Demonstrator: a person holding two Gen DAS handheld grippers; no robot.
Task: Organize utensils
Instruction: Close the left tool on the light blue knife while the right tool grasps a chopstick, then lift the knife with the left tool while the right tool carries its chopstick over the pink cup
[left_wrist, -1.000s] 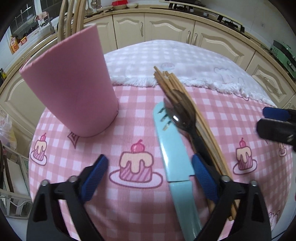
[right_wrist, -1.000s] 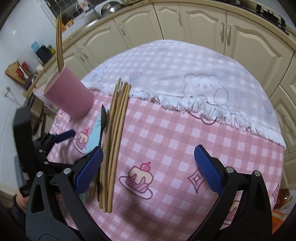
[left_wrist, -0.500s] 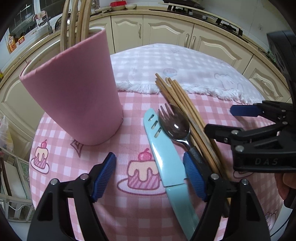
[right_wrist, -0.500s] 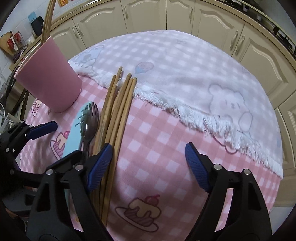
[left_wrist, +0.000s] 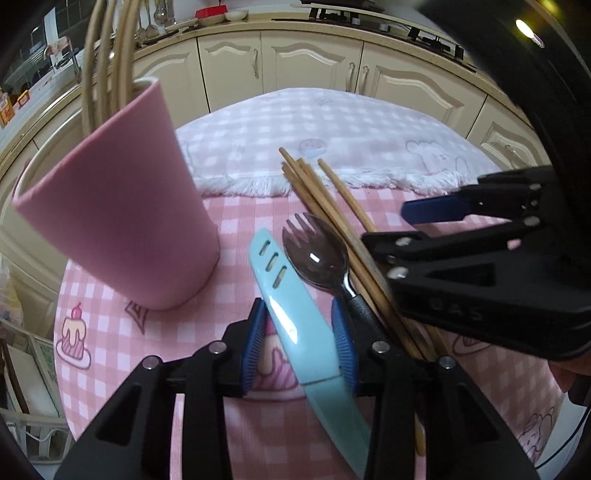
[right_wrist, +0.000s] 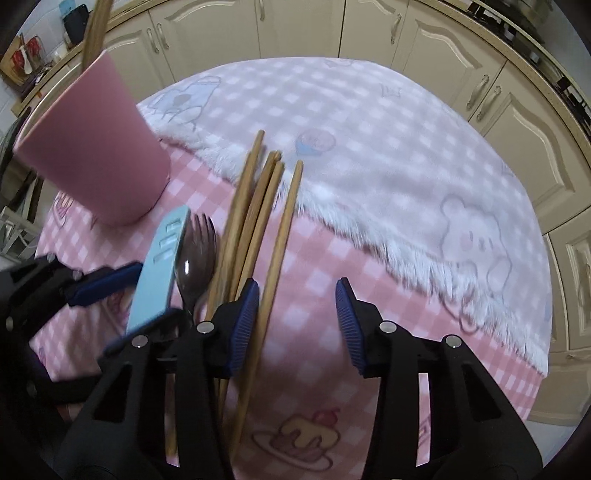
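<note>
1. Chopsticks (right_wrist: 258, 218) lie in a loose bundle on the table, and only the right wrist view shows one of them running between the fingers of the right gripper (right_wrist: 299, 325); its jaws are closing, the left pad beside that stick, the right pad clear of it.
2. Left wrist view alone shows the blue knife (left_wrist: 295, 325) lying between the pads of the left gripper (left_wrist: 299, 343); these jaws are closing too, narrow, with gaps on both sides of the blade.
3. Beside the knife lies a spork (left_wrist: 317, 251), touching the chopsticks.
4. A pink cup (left_wrist: 114, 221) stands left of the knife, with more sticks upright in it.
5. Underneath is a pink checked cloth (right_wrist: 314, 266) with cake prints; a paler fringed cloth (right_wrist: 369, 147) overlaps its far side.
6. Cream kitchen cabinets (right_wrist: 295, 26) curve around behind.
</note>
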